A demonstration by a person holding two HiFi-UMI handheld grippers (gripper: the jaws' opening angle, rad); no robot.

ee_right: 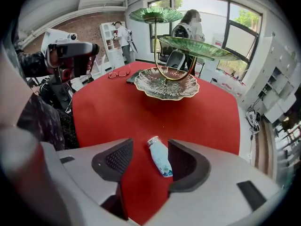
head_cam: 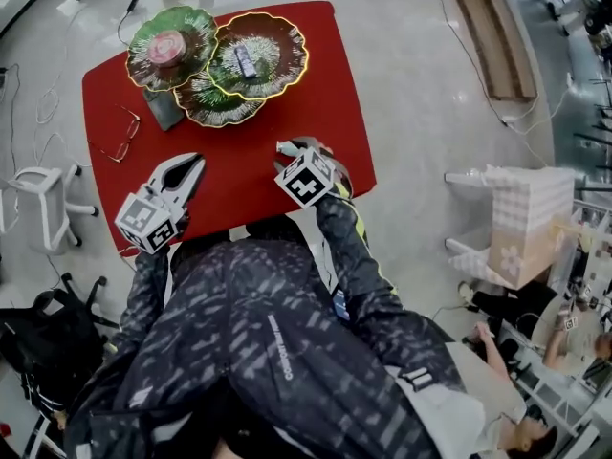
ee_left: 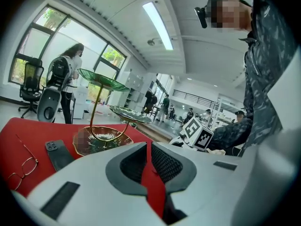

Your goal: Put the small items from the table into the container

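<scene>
my right gripper (ee_right: 146,160) is wide open straddling the little tube (ee_right: 159,157) on the red table (ee_right: 117,112), ready to pinch it for the tiered dish (ee_right: 186,89), left gripper (ee_left: 149,150) closed, empty

The red table (head_cam: 239,175) carries a three-tier leaf-dish stand (head_cam: 203,110). A dark phone (head_cam: 163,109) lies just beside the stand's base. Eyeglasses (head_cam: 119,137) lie beyond the phone. A small tube (ee_right: 159,157) lies well apart from the stand.
</scene>
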